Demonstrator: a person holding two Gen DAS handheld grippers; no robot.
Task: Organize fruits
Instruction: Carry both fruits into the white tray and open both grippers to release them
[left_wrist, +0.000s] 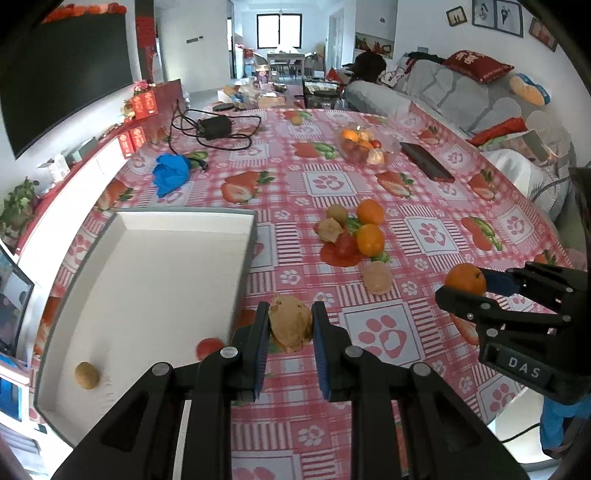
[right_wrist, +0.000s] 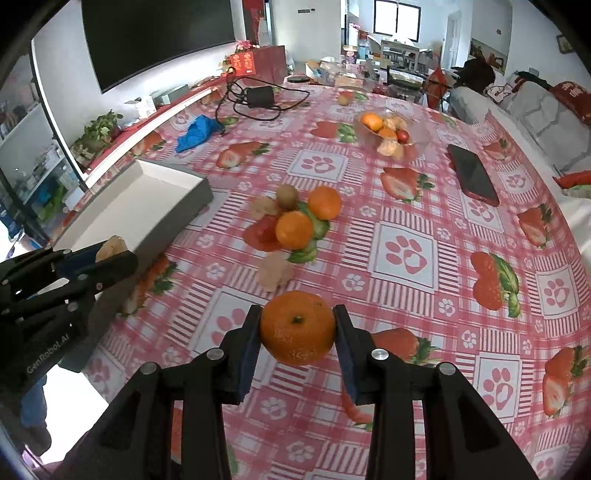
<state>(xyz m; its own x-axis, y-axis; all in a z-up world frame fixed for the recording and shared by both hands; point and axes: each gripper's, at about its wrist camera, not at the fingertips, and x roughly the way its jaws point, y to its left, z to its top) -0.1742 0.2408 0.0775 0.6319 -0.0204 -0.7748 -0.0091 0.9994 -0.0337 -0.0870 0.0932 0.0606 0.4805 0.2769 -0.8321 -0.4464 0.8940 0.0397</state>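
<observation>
Left gripper (left_wrist: 290, 325): clamped on a brown, papery-husked fruit (left_wrist: 290, 323); likely light, crushable.
Right gripper (right_wrist: 297, 328): pinching the orange (right_wrist: 297, 326) across its middle; firm, slick.
White tray (left_wrist: 192, 221): ten o'clock of the left gripper.

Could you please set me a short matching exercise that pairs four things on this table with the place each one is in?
Things:
1. orange
2. brown husked fruit
3. kiwi
4. phone

Places:
A. inside the white tray
B. flat on the tablecloth, beside the glass bowl
C. clamped in the right gripper
D. clamped in the left gripper

Pairs: 1-C, 2-D, 3-A, 4-B
</observation>
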